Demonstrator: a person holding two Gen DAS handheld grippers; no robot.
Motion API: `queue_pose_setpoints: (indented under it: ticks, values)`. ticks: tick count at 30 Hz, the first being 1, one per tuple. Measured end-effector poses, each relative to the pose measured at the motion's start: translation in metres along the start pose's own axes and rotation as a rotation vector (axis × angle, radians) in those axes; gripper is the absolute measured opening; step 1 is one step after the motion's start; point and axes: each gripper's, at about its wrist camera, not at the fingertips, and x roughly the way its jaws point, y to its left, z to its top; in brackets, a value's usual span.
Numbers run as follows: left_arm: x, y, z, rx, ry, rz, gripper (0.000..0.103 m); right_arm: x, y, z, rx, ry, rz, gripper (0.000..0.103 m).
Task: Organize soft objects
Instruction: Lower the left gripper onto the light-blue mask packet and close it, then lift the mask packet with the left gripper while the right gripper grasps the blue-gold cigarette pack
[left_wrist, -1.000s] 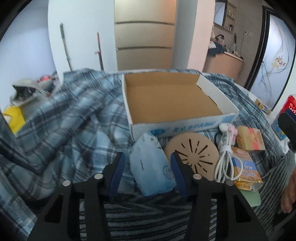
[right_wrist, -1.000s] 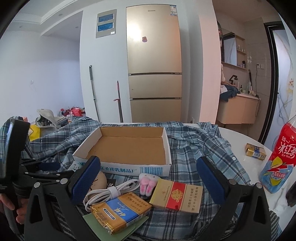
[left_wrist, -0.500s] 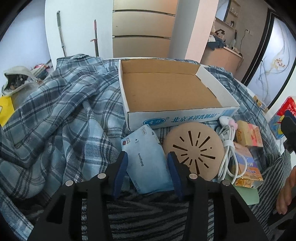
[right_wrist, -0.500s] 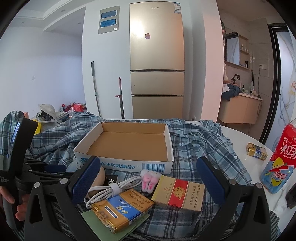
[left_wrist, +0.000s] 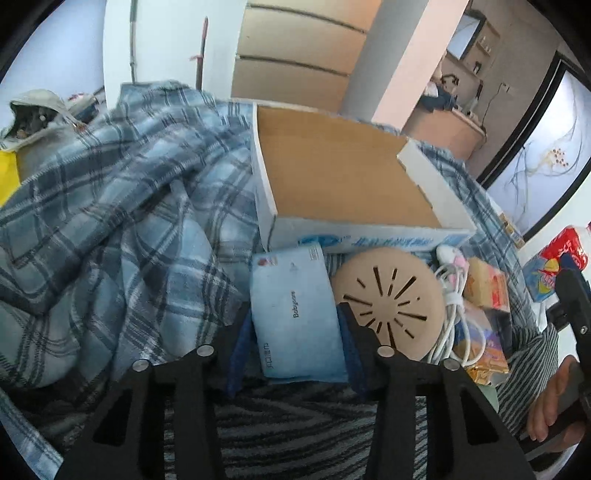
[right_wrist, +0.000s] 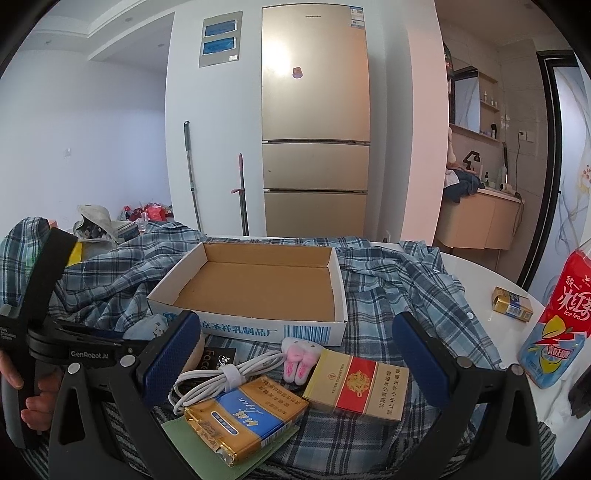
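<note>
A soft light-blue tissue pack (left_wrist: 295, 314) marked Babycare lies in front of the empty cardboard box (left_wrist: 347, 177). My left gripper (left_wrist: 293, 343) is shut on the pack, one blue pad against each of its long sides. In the right wrist view the box (right_wrist: 258, 284) stands mid-table and only a corner of the pack (right_wrist: 153, 326) shows. My right gripper (right_wrist: 295, 354) is open wide and empty, over a white coiled cable (right_wrist: 225, 376), a small pink plush (right_wrist: 299, 356) and two cigarette packs (right_wrist: 356, 386).
A plaid shirt (left_wrist: 110, 206) is heaped left of the box and spreads under it. A round tan disc (left_wrist: 389, 302) lies right of the tissue pack. A red ice tea bottle (right_wrist: 557, 325) and a gold pack (right_wrist: 511, 302) stand at the right edge.
My left gripper's pads have closed in from either side until they grip the tissue pack, which has turned flatter and straighter between them. The right gripper has barely moved.
</note>
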Motion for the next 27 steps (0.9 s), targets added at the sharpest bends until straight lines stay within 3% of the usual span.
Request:
queue_pose_setpoints:
  ticks: [9,14,21,24,27]
  values:
    - [-0.060,-0.039,-0.014,0.178,-0.343,0.027,0.038,-0.002,0.000,0.001,0.002,-0.011,0.001,0.103]
    - [-0.082,-0.068,-0.025,0.259,-0.513,0.096,0.035,-0.003,-0.002,0.001,0.011,-0.015,0.002,0.103]
    - [-0.098,-0.073,-0.036,0.279,-0.613,0.109,0.035,-0.001,-0.002,0.002,0.010,0.005,-0.005,0.103]
    - [-0.097,-0.069,-0.034,0.263,-0.608,0.092,0.035,0.007,-0.006,0.004,0.030,0.067,-0.041,0.089]
    - [-0.097,-0.067,-0.034,0.250,-0.610,0.091,0.035,0.019,-0.006,0.006,0.019,0.186,-0.071,0.081]
